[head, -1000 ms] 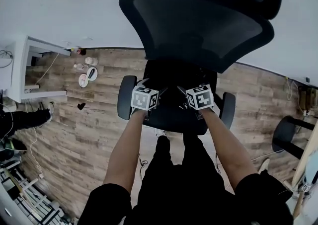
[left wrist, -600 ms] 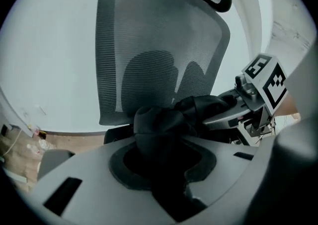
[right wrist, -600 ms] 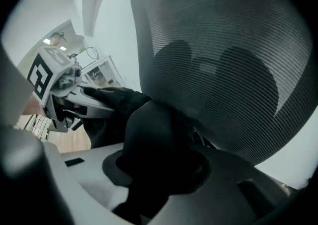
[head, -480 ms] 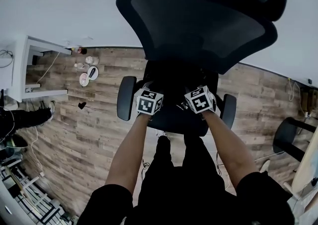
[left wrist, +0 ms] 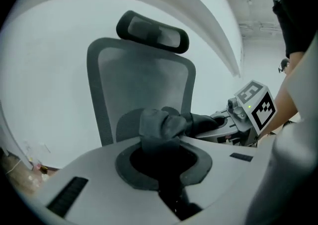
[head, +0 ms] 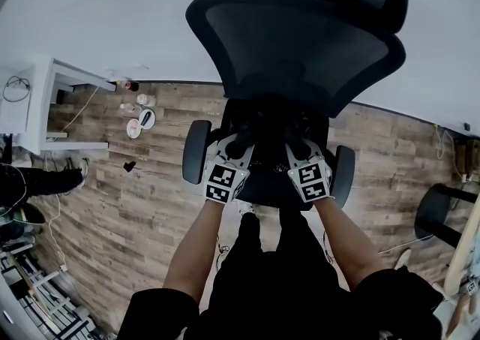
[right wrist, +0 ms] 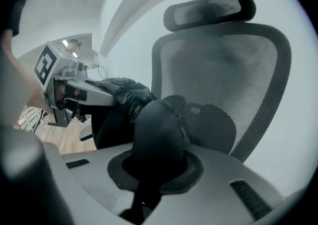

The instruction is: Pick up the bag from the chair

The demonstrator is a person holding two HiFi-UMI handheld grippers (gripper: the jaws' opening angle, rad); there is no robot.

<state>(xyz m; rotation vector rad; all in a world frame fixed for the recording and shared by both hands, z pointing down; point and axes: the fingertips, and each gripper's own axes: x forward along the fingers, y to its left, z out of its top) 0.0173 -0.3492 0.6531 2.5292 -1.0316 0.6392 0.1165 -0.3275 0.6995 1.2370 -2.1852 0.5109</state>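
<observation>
Bag [head: 267,127] lies on the chair [head: 300,53] seat, with my left gripper [head: 237,145] and right gripper [head: 297,148] each clamped on its black fabric. I take the one-per-side grip as meant to lift it level.

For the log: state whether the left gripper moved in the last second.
Yes. Against the black padded chair armrest, the left gripper drew back from its middle to its near end, toward the person.

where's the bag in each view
Head view: bag at centre, just below the mesh backrest.
Left gripper view: bag bunched up, lower centre.
Right gripper view: bag, a black mass, lower centre.
Shared landmark: the mesh backrest rises behind the bag in every view.
</observation>
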